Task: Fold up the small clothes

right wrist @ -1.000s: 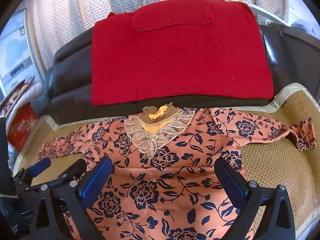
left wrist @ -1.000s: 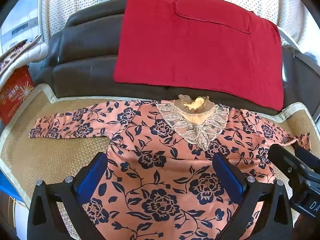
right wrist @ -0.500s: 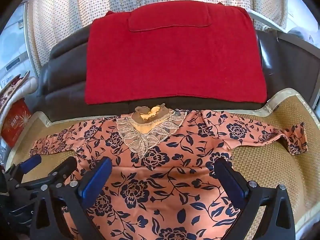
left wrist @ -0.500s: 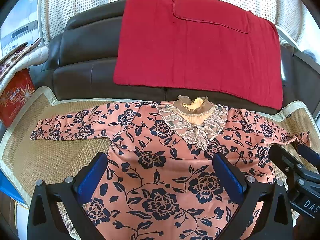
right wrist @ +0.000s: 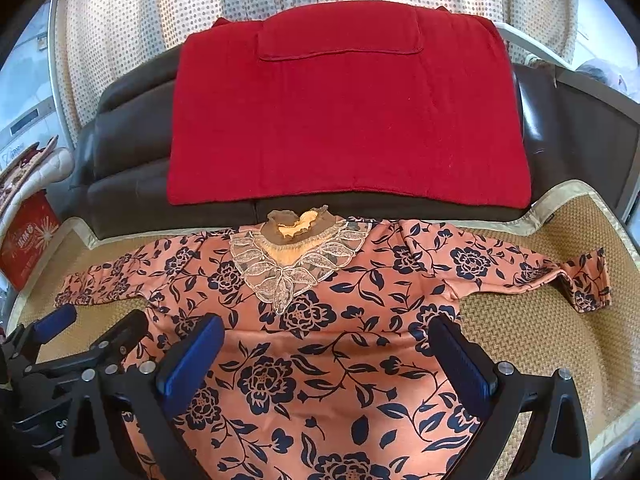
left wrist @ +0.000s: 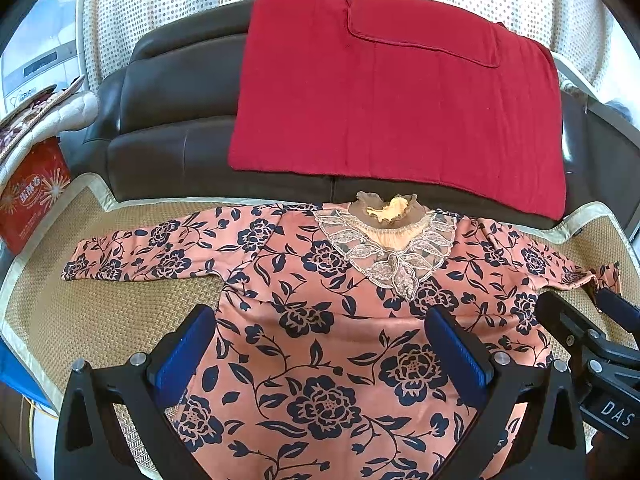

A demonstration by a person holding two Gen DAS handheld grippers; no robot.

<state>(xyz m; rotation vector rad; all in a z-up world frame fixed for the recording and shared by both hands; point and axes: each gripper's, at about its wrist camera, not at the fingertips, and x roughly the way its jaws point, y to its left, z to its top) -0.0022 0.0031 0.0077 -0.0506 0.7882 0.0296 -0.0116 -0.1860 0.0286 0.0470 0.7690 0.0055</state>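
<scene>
A small salmon-pink top with dark blue flowers lies flat and face up on a woven straw mat. Its lace collar points toward the sofa, and both sleeves are spread out sideways. The right sleeve's cuff is folded back on itself. My left gripper hovers open over the lower left of the garment, holding nothing. My right gripper hovers open over the lower right, also with nothing between its blue pads. Each gripper shows at the edge of the other's view.
A dark leather sofa stands behind the mat, with a red cloth draped over its back. A red box and a quilted pad sit at the far left. Dotted curtains hang behind.
Both grippers have drawn back slightly and risen, so the garment sits a little farther off and lower in view. The garment itself has not moved. Both grippers stay open.
</scene>
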